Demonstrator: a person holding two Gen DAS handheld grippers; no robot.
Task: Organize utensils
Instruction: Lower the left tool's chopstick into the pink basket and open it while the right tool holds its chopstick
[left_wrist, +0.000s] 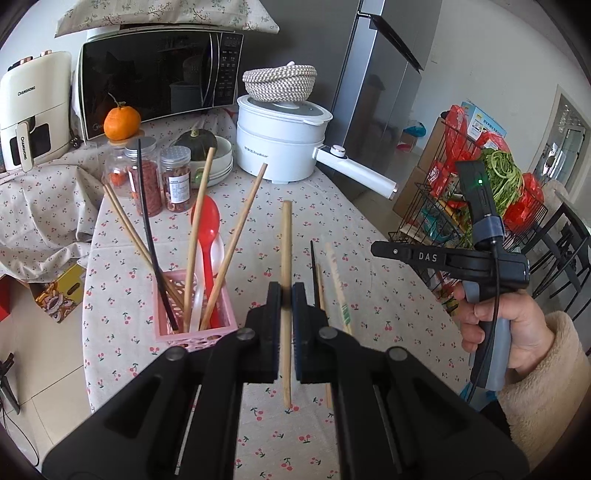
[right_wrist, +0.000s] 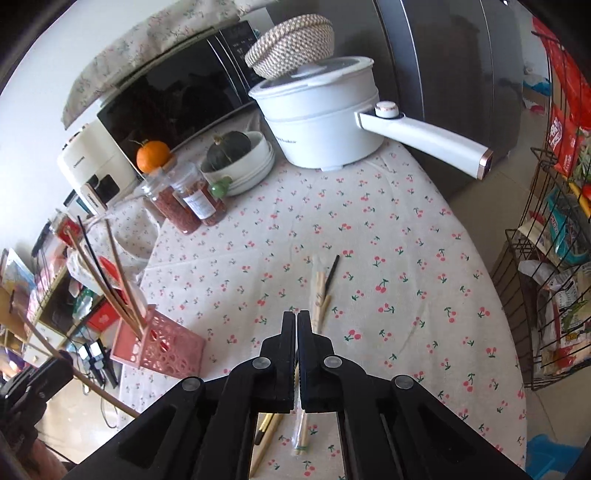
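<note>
Nearby, jars and pot crowd the basket.

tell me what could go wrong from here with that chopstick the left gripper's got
1. The left gripper pinches the chopstick near its middle, so it may pivot or slip on the way to the pink basket.
2. The basket is light and already holds leaning chopsticks and a red spoon; a hard drop could tip it or knock them.
3. The right gripper is shut on nothing, so the chopsticks on the table remain loose.
</note>
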